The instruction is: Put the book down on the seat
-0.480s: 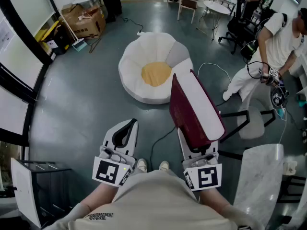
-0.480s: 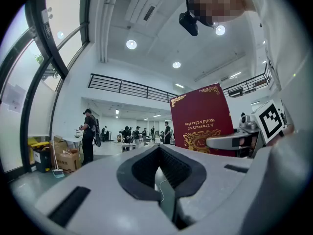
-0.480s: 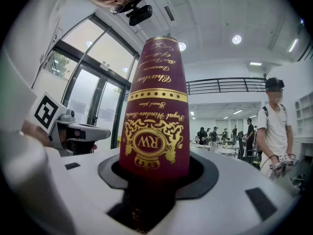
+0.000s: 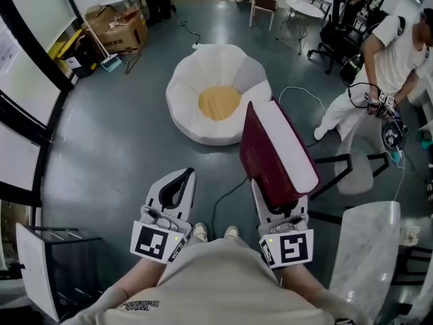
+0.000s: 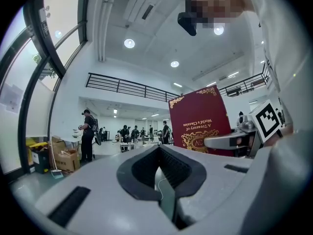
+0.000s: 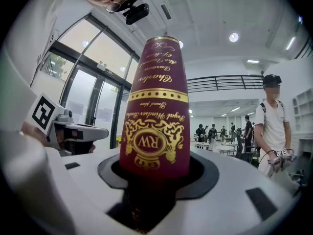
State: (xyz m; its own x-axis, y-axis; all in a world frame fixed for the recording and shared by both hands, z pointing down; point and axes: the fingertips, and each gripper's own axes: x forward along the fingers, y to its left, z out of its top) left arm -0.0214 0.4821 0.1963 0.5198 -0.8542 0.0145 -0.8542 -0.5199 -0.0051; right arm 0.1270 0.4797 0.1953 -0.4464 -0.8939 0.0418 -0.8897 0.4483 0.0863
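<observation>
A thick dark-red book [image 4: 274, 158] with gold print stands upright in my right gripper [image 4: 274, 202], which is shut on its lower end. Seen from the right gripper view, the book's spine [image 6: 155, 111] rises from between the jaws. My left gripper [image 4: 174, 188] hangs beside it at the left, jaws closed together with nothing between them [image 5: 161, 180]; the book's cover [image 5: 201, 119] shows to its right. The seat, a white flower-shaped floor cushion [image 4: 216, 90] with a yellow centre, lies on the grey floor ahead of both grippers, apart from the book.
A person in white [image 4: 379, 66] stands at the right, near a chair [image 4: 355, 171] and a white table top [image 4: 369, 249]. A cable [image 4: 226, 191] runs over the floor. Cardboard boxes [image 4: 118, 26] sit at the far left; a white cabinet [image 4: 40, 269] stands at my left.
The book and right gripper have shifted very slightly; the left gripper has held still.
</observation>
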